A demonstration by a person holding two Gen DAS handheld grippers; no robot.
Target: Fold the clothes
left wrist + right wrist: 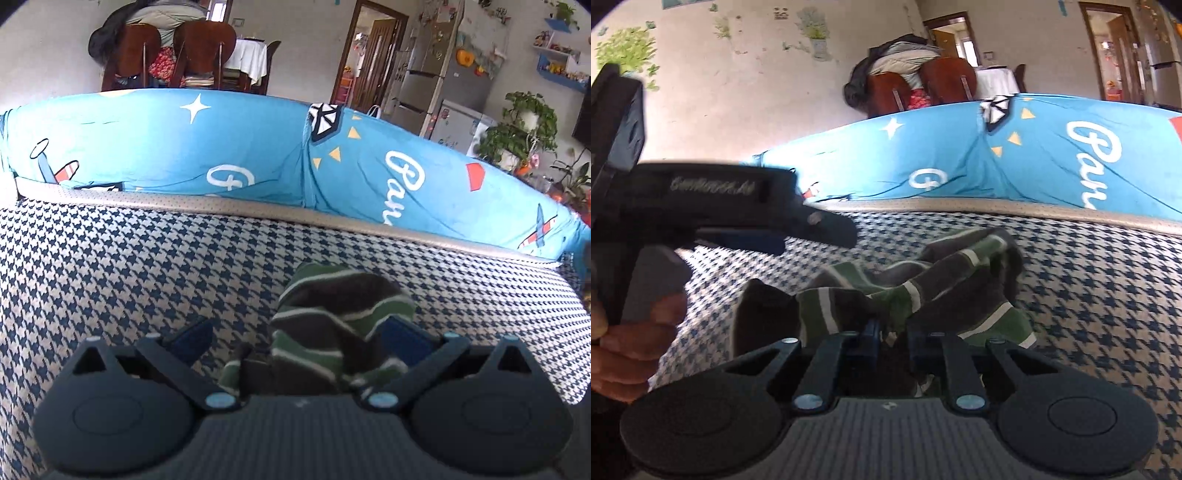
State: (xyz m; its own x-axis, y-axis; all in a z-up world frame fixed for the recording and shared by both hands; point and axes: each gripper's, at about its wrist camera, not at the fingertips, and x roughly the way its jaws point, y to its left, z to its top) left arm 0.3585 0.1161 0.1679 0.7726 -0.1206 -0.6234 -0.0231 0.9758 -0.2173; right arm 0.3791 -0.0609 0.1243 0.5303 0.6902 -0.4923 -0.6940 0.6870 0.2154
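Striped garment, bunched on houndstooth sofa seat; pinched by right tongs, probably for lifting an edge; left tongs spread around another fold.

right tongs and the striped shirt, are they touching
Touching. The right wrist view shows the right tongs nearly closed with a fold of the green and grey striped shirt pinched between the two blue pads.
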